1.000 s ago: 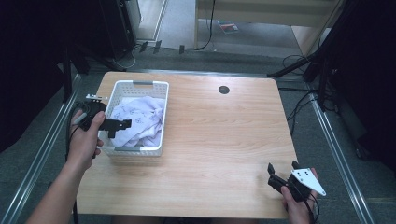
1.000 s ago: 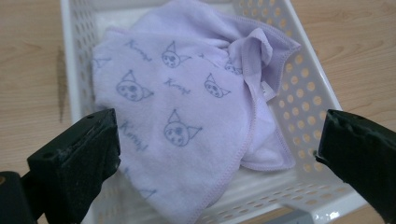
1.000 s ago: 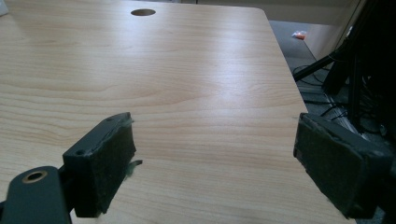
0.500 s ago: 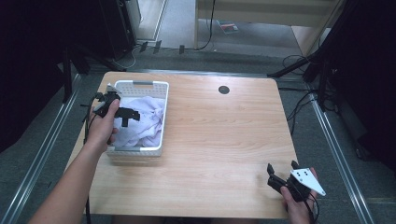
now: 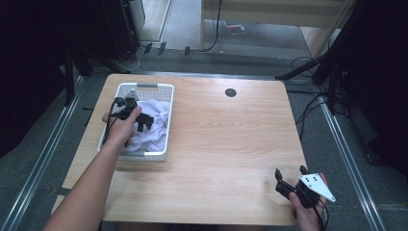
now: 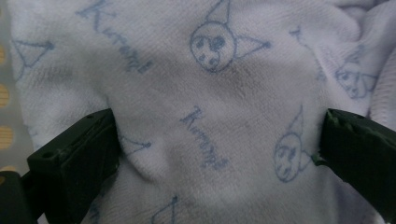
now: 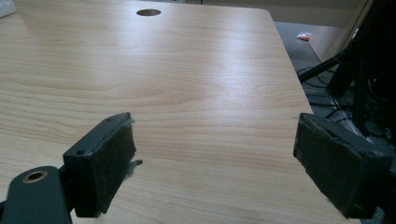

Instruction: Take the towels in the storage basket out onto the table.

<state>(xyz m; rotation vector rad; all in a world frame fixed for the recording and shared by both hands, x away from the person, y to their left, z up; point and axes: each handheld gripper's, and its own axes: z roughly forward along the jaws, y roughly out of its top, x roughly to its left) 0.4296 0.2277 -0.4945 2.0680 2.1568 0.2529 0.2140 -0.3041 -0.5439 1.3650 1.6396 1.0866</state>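
A white plastic basket (image 5: 162,121) stands at the table's left, holding a crumpled white cloth (image 5: 155,120) with blue cartoon prints (image 6: 210,93). My left gripper (image 5: 143,122) is down inside the basket, open, its jaws pressed into the cloth with a fold bulging between them (image 6: 215,140). My right gripper (image 5: 290,174) rests near the table's front right corner, open, with only bare wood between its padded jaws (image 7: 215,158).
The wooden table (image 5: 231,139) has a round cable hole (image 5: 230,92) near its far edge, seen too in the right gripper view (image 7: 148,12). Metal rails and cables lie on the floor around the table. Dark stands rise at the right.
My left gripper has moved right from the basket's left rim and dropped down onto the cloth inside. The right gripper has stayed still.
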